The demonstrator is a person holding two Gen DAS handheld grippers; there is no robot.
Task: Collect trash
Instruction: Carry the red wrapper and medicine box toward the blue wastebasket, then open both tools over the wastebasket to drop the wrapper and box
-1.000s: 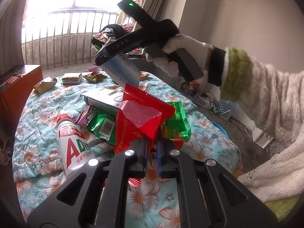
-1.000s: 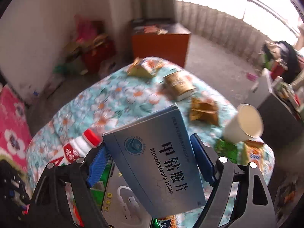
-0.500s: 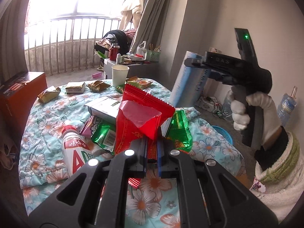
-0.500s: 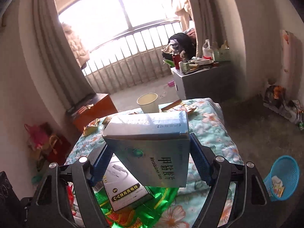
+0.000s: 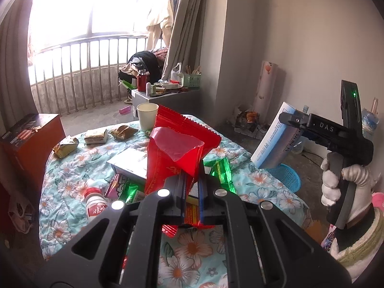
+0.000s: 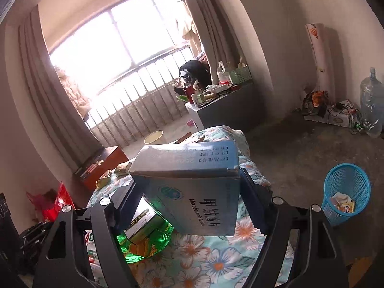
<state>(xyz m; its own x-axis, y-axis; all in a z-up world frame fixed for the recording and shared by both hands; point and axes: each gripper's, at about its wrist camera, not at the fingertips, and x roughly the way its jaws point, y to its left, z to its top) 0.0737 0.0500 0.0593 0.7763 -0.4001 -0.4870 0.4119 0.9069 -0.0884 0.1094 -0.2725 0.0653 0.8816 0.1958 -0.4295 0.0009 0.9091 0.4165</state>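
Note:
My left gripper (image 5: 192, 187) is shut on a red snack wrapper (image 5: 177, 151) and holds it above the flowered table (image 5: 192, 244). My right gripper (image 6: 189, 199) is shut on a blue-grey medicine box (image 6: 192, 182) and holds it in the air past the table's right edge. The box (image 5: 276, 139) and the right gripper also show at the right of the left wrist view. A blue trash basket (image 6: 345, 192) with some wrappers in it stands on the floor to the right of the table; it also shows in the left wrist view (image 5: 288, 177).
On the table lie green wrappers (image 5: 220, 172), a white box (image 5: 129, 163), a white bottle with a red cap (image 5: 96, 206), several brown packets (image 5: 96, 136) and a paper cup (image 5: 147, 116). An orange cabinet (image 5: 31, 141) stands left, a cluttered grey cabinet (image 6: 223, 105) behind.
My right gripper has swung the medicine box from over the table out to the right, toward the blue basket. My left gripper keeps the red wrapper and has risen slightly.

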